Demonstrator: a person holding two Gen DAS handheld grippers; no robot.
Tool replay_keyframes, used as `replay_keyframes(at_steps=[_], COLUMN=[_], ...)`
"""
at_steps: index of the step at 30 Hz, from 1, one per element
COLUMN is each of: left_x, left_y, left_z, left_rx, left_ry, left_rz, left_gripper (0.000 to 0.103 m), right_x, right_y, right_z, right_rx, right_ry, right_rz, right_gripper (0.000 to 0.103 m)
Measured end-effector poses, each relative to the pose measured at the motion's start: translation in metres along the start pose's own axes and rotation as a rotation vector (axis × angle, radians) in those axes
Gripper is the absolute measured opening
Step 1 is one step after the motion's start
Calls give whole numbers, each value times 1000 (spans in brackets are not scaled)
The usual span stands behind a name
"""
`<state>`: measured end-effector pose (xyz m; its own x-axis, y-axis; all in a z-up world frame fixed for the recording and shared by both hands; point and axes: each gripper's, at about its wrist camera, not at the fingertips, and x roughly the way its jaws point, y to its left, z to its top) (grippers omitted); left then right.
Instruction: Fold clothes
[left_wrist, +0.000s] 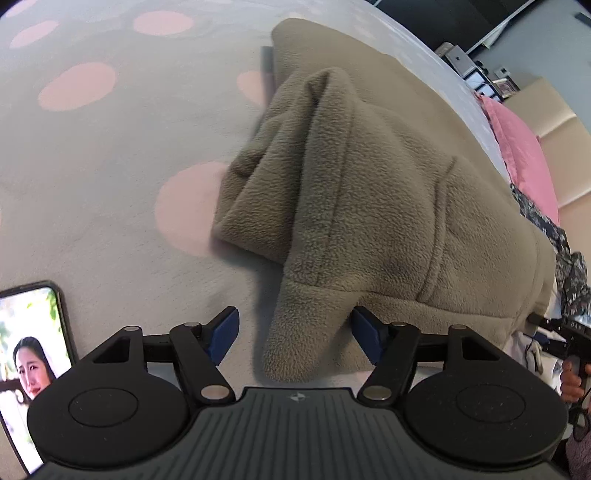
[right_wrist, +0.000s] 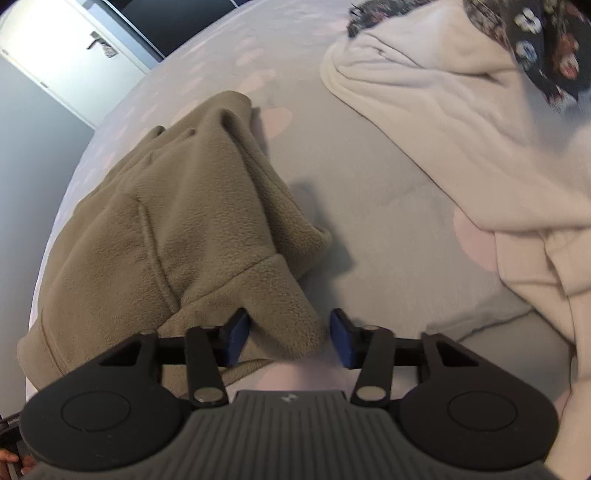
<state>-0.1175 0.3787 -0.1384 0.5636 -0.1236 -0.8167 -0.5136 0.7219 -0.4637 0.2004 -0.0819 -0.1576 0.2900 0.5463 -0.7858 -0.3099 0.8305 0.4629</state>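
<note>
An olive-green fleece garment (left_wrist: 373, 192) lies bunched on the grey bed cover with pink dots (left_wrist: 92, 155). My left gripper (left_wrist: 293, 334) is open, its blue pads on either side of a hanging corner of the fleece; the right pad touches the cloth, the left pad stands apart. In the right wrist view the same fleece (right_wrist: 166, 221) lies at left. My right gripper (right_wrist: 288, 338) is open around another corner of it, with the left pad against the cloth and the right pad clear of it.
A phone (left_wrist: 26, 354) with a lit screen lies on the bed at lower left. A cream fleece garment (right_wrist: 461, 122) and a dark floral cloth (right_wrist: 546, 40) lie at right. A pink pillow (left_wrist: 517, 147) sits at the headboard. A white door (right_wrist: 66, 55) stands beyond the bed.
</note>
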Motion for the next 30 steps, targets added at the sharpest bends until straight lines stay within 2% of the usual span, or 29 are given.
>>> replay_keyframes(at_steps=[1, 2, 4, 7, 14, 20, 24, 27, 30], left_x=[-1, -1, -4, -16, -69, -125, -151, -168, -180], left_y=[-1, -3, -7, -11, -20, -22, -27, -39, -47], left_z=[0, 0, 1, 0, -5, -4, -4, -7, -15], left_rx=[11, 23, 52, 76, 105, 64, 56, 79, 92], left_ry=[0, 1, 1, 6, -43, -182, -238, -267, -258], left_rz=[-12, -23, -37, -58, -159, -294, -360, -385, -368], left_gripper=[44, 38, 27, 16, 13, 12, 12, 12, 12], right_x=[-2, -4, -9, -25, -81, -136, -166, -187, -204], right_y=[2, 3, 6, 6, 5, 6, 4, 5, 0], right_z=[0, 0, 0, 2, 9, 10, 7, 0, -11], right_rx=[-13, -24, -43, -49, -17, 54, 106, 100, 93], right_ry=[-7, -8, -10, -19, -84, -187, -243, -269, -272], right_rz=[6, 15, 35, 88, 258, 420, 507, 542, 539], right_gripper=[36, 29, 23, 20, 18, 17, 17, 17, 17])
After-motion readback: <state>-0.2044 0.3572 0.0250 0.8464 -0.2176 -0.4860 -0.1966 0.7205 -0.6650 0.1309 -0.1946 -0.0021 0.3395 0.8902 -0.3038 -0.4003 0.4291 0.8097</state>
